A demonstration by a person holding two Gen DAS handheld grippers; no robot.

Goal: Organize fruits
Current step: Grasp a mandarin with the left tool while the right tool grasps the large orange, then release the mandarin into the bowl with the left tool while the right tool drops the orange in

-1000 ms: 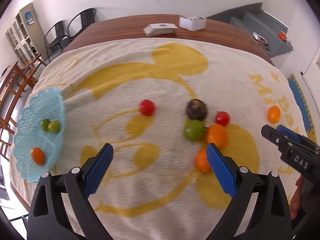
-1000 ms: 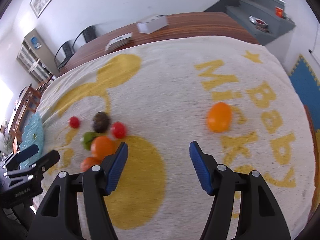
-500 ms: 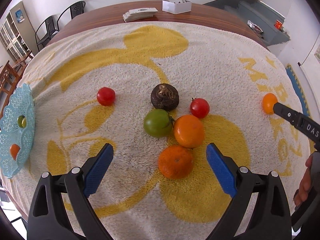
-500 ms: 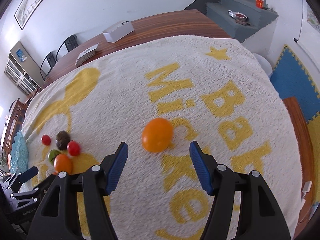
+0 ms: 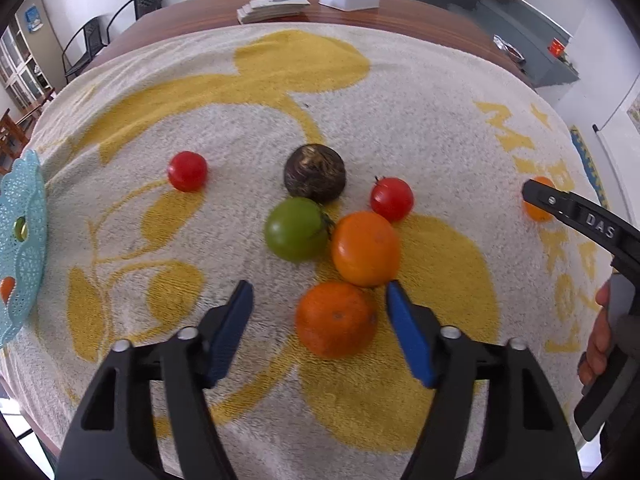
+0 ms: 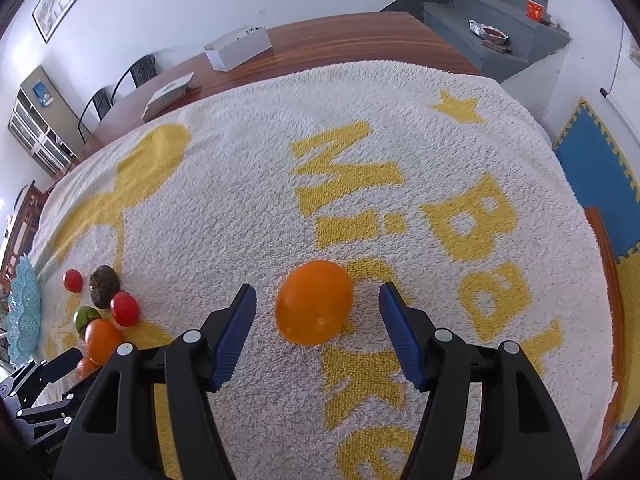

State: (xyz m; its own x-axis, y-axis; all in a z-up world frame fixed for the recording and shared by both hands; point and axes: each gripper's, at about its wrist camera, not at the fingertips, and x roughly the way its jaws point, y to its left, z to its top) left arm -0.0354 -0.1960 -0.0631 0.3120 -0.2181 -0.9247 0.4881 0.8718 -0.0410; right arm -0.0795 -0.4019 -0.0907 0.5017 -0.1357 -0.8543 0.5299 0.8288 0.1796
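With both sets of jaws spread wide and empty, the dimpled orange mandarin [image 5: 336, 319] framed by the left gripper [image 5: 318, 336] could be nudged into the touching smooth orange fruit [image 5: 365, 248], while the lone glossy orange fruit [image 6: 314, 302] between the right gripper [image 6: 316, 330] fingers, seemingly resting on the cream-and-yellow terry towel [image 6: 240, 208], could be rolled away if clipped off-centre.

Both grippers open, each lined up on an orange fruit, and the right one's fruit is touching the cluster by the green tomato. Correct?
Not quite. The right gripper frames an orange fruit lying alone on the towel, well apart from the cluster around the green tomato, as the right wrist view shows. The rest holds: the left gripper is open too.
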